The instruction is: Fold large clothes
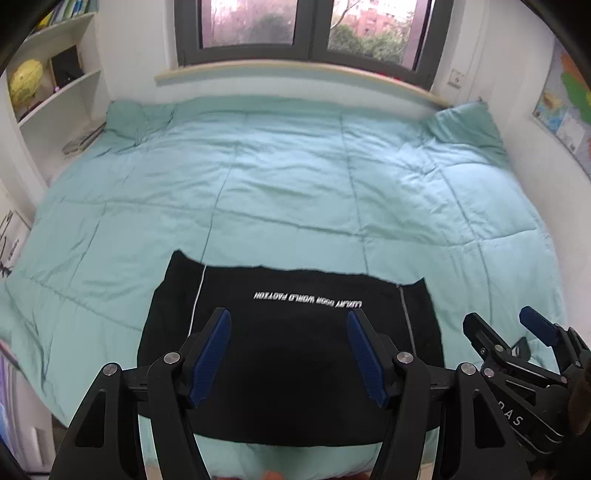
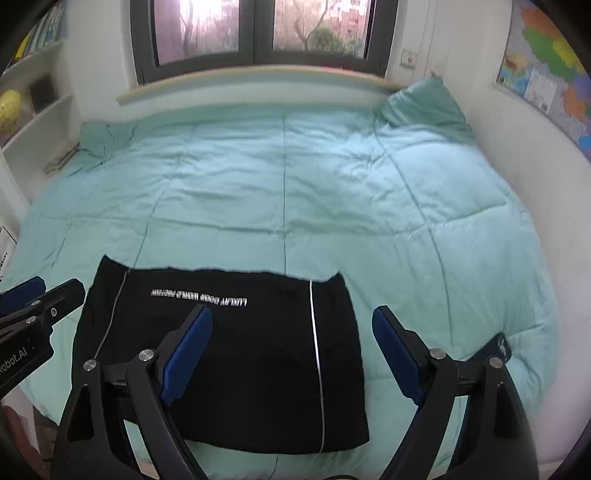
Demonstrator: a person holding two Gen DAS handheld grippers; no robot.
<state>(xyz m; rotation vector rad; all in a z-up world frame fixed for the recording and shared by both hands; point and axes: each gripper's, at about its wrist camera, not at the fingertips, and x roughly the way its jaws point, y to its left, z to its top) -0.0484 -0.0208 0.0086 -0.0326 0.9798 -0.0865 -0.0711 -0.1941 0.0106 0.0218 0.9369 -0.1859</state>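
Note:
A black garment (image 1: 291, 354) (image 2: 236, 354) with white lettering and two thin pale stripes lies folded into a flat rectangle at the near edge of the bed. My left gripper (image 1: 289, 317) hovers above it, open, nothing between its blue pads. My right gripper (image 2: 292, 314) is also open and empty, raised over the garment's right part. Each view catches the other gripper at its side: the right gripper (image 1: 498, 321) in the left wrist view, the left gripper (image 2: 55, 286) in the right wrist view.
A mint-green quilt (image 1: 295, 192) (image 2: 295, 184) covers the whole bed, with a pillow (image 2: 421, 103) at the far right corner. White shelves (image 1: 55, 85) stand on the left, a window (image 1: 306, 29) behind, a wall map (image 2: 546, 66) on the right. A small dark object (image 2: 498, 349) lies on the quilt's right edge.

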